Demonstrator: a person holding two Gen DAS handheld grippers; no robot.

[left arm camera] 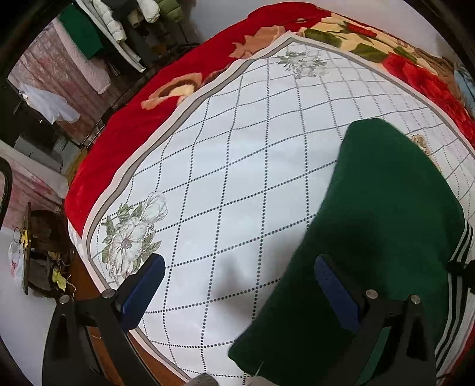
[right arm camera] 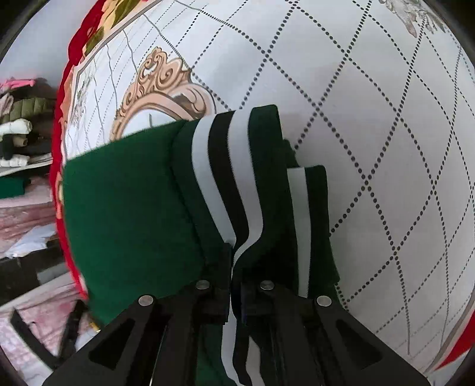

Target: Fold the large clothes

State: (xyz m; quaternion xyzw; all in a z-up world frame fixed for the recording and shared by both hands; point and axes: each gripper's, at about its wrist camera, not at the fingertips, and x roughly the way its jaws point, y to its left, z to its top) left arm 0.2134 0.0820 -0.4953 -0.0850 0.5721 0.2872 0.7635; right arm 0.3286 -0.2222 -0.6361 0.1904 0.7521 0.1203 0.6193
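Note:
A dark green garment (left arm camera: 371, 213) with a white-and-black striped band lies folded on the white quilted sheet (left arm camera: 225, 166). In the left wrist view my left gripper (left arm camera: 237, 270) stands open above the sheet; its right finger hangs over the garment's near edge and its left finger over bare sheet, with nothing between the pads. In the right wrist view my right gripper (right arm camera: 231, 267) is shut on the striped band (right arm camera: 225, 178) of the green garment (right arm camera: 124, 207), the cloth bunching between the black fingers.
A red floral blanket (left arm camera: 124, 130) lies under the sheet and shows along the bed's edges. Beyond the bed stand shelves with stacked clothes (left arm camera: 124, 20), pink bedding (left arm camera: 68, 65) and a small wooden table (left arm camera: 41, 252) with clutter.

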